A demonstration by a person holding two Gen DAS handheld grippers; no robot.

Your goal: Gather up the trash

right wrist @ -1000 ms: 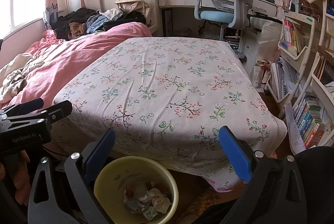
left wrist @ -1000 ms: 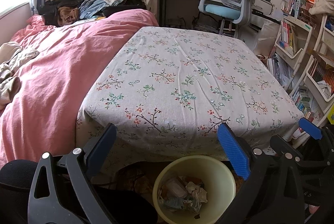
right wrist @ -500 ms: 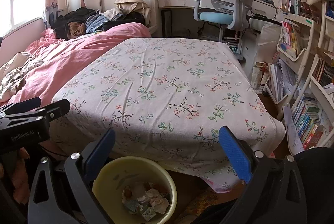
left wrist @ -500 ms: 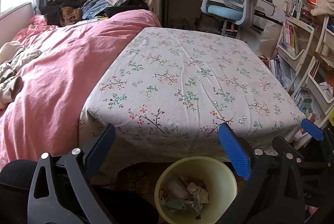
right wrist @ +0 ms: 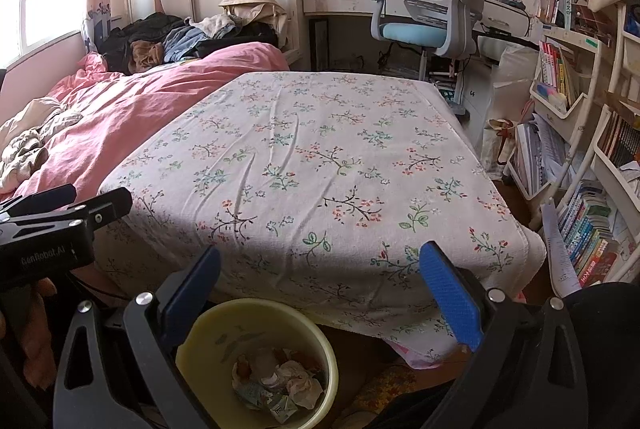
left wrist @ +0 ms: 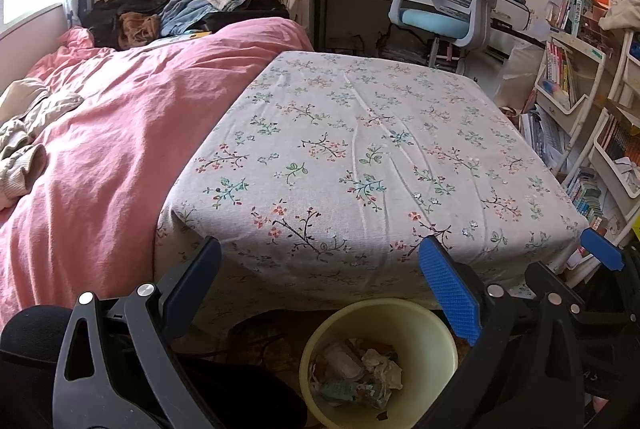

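Observation:
A pale yellow waste bin (left wrist: 424, 325) (right wrist: 200, 341) stands on the floor at the near edge of a table under a floral cloth (left wrist: 360, 149) (right wrist: 312, 157). Crumpled paper and wrappers (left wrist: 356, 377) (right wrist: 280, 385) lie inside it. My left gripper (left wrist: 320, 285) hangs open above the bin's far rim with nothing between its fingers. The right gripper (right wrist: 320, 285) is open too, just above and beyond the bin. In the left wrist view the right gripper's blue tip (left wrist: 602, 255) pokes in at the right edge. The left gripper's black body (right wrist: 60, 225) shows at the left of the right wrist view.
A bed with a pink duvet (left wrist: 100, 149) and piled clothes (left wrist: 168, 13) runs along the left. A grey and blue desk chair (left wrist: 452, 9) stands behind the table. Bookshelves (left wrist: 580, 77) and stacked books (right wrist: 592, 241) line the right side.
Both views have drifted slightly; the bin sits a little further right in each frame. Both grippers stay open and empty.

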